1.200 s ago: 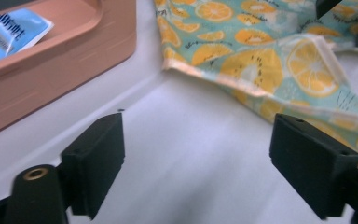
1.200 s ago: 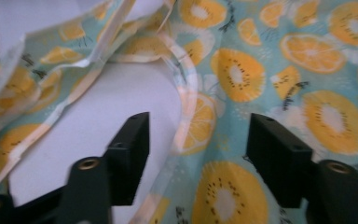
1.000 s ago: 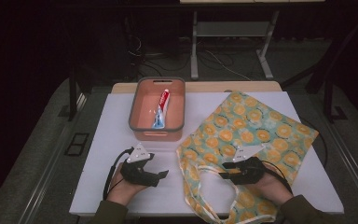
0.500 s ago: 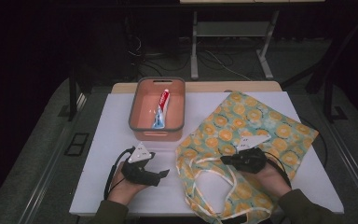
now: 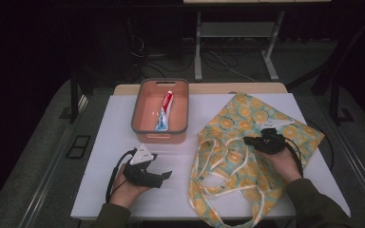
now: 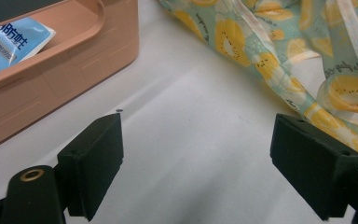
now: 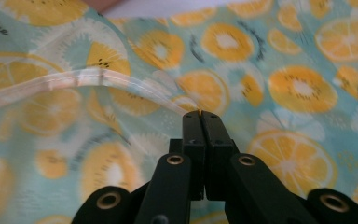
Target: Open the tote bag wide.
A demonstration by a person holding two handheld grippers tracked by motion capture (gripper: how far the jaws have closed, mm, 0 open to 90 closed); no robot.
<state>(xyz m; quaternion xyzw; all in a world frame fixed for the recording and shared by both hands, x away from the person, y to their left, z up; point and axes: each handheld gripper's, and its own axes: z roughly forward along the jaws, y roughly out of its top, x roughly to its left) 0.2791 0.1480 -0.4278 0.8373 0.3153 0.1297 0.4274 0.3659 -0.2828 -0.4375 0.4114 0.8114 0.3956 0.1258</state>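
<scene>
A fabric bag (image 5: 233, 121) printed with orange slices lies flat on the right half of the white table (image 5: 114, 142), its pale handles (image 5: 209, 185) trailing toward me. My right gripper (image 5: 248, 140) rests over the bag's middle, shut on a thin fold of the bag's fabric where a pale handle (image 7: 74, 81) runs into the jaw tips (image 7: 200, 115). My left gripper (image 5: 167, 175) lies near the table's front left, open, with bare table between its pads (image 6: 95, 158). The bag's edge (image 6: 270, 60) lies just past its right-hand pad.
An orange bin (image 5: 145, 128) stands at the back middle of the table with a toothpaste tube (image 5: 165, 107) lying inside; the bin wall (image 6: 51, 88) and tube end (image 6: 16, 42) sit close ahead of the left gripper. Dark floor, cables and table legs surround the table.
My right gripper has moved away from me and a little right across the bag, drawing the fabric and handles with it. The left hand stayed put.
</scene>
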